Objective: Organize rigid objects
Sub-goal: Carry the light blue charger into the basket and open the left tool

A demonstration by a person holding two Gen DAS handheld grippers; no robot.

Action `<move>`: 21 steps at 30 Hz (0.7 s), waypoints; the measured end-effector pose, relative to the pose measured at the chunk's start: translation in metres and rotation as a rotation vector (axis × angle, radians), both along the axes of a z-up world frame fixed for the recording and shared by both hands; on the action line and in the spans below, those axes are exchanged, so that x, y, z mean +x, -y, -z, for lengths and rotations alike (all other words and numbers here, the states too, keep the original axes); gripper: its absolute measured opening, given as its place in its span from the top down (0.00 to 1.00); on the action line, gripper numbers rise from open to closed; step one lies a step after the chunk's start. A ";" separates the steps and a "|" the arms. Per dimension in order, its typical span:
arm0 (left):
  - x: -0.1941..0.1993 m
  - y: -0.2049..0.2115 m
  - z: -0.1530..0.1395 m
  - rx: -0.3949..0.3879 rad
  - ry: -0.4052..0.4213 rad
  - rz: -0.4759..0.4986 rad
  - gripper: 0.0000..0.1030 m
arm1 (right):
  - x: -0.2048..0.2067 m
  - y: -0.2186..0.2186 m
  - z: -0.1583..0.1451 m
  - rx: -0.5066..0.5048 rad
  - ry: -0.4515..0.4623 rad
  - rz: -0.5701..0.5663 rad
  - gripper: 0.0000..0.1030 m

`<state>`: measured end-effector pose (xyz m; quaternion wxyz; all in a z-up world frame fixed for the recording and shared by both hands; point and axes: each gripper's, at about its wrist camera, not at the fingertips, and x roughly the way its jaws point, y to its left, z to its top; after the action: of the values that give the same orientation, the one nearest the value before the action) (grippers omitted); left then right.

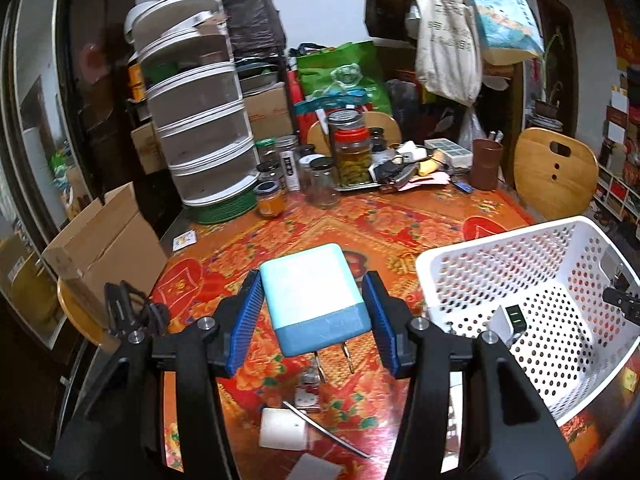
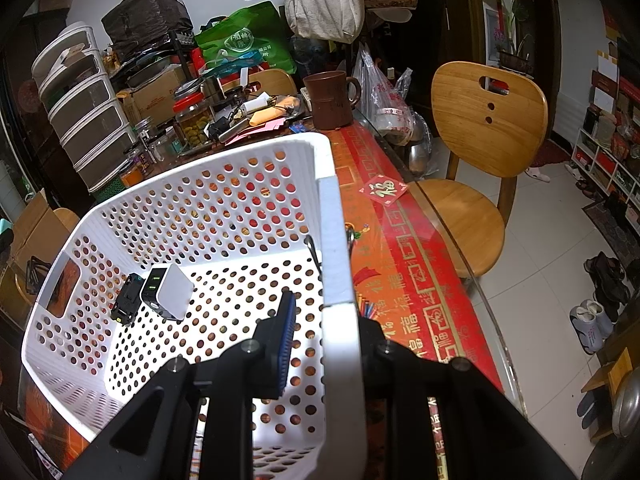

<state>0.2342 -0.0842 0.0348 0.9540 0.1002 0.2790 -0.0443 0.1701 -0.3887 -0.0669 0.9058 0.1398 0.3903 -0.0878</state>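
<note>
- The left gripper (image 1: 314, 312) holds a pale-blue-and-white boxy plug-in charger (image 1: 316, 300) between its ribbed blue pads, two metal prongs pointing down, above the red floral tablecloth (image 1: 360, 224).
- Beneath it lie a white square adapter (image 1: 282, 429) and thin metal tweezers (image 1: 326, 430).
- To the right, the right gripper (image 2: 324, 320) clamps the rim of the white perforated plastic basket (image 2: 224, 208), which contains a white charger with green ports (image 2: 170, 292) and a small black part (image 2: 127, 304).
</note>
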 end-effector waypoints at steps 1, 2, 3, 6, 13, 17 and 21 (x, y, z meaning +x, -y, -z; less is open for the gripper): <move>0.000 0.002 0.001 0.003 -0.001 0.005 0.53 | 0.000 0.000 0.000 0.000 0.000 0.000 0.80; 0.000 0.007 0.001 0.004 -0.003 0.014 0.53 | 0.000 0.000 0.000 0.000 0.000 0.000 0.80; 0.000 0.011 0.002 0.005 -0.004 0.021 0.53 | 0.000 0.000 0.000 0.000 0.000 0.000 0.80; 0.001 0.021 0.004 0.015 -0.009 0.034 0.53 | 0.000 0.000 0.000 0.000 0.000 0.000 0.80; 0.004 0.049 0.014 0.010 -0.053 0.101 0.53 | 0.000 0.000 0.000 0.001 0.000 -0.002 0.79; 0.005 0.072 0.024 0.013 -0.081 0.163 0.53 | 0.000 0.000 0.000 0.001 -0.001 -0.002 0.79; 0.002 0.097 0.034 0.024 -0.101 0.200 0.53 | 0.000 0.000 0.000 0.001 -0.001 -0.002 0.79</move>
<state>0.2359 -0.1813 0.0008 0.9282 0.1365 0.3160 -0.1411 0.1700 -0.3888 -0.0666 0.9056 0.1395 0.3910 -0.0866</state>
